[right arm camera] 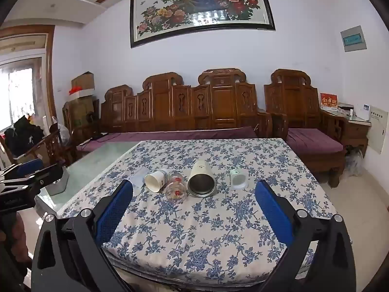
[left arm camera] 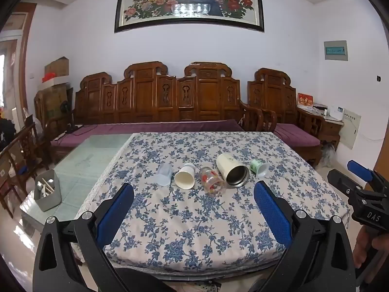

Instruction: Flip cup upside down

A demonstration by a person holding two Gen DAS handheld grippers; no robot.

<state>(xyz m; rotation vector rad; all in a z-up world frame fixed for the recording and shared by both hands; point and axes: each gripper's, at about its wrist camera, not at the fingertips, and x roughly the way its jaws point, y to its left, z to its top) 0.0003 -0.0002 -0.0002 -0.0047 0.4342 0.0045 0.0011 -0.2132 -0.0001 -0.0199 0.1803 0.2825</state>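
Several cups lie on their sides in a row on the blue-flowered tablecloth (left arm camera: 194, 223): a clear bluish plastic cup (left arm camera: 162, 174), a white paper cup (left arm camera: 184, 177), a glass with red print (left arm camera: 212, 182), a cream steel-lined tumbler (left arm camera: 232, 170) and a small green cup (left arm camera: 259, 168). They show again in the right wrist view: paper cup (right arm camera: 156, 180), glass (right arm camera: 175, 187), tumbler (right arm camera: 201, 178), green cup (right arm camera: 237, 179). My left gripper (left arm camera: 194, 189) is open and empty, short of the row. My right gripper (right arm camera: 194, 189) is open and empty too, also short of the row.
A grey bin (left arm camera: 47, 191) with utensils stands on the bare glass tabletop (left arm camera: 85, 160) left of the cloth. A carved wooden sofa (left arm camera: 155, 102) with purple cushions runs behind the table. The right gripper's body (left arm camera: 359, 189) shows at the right edge.
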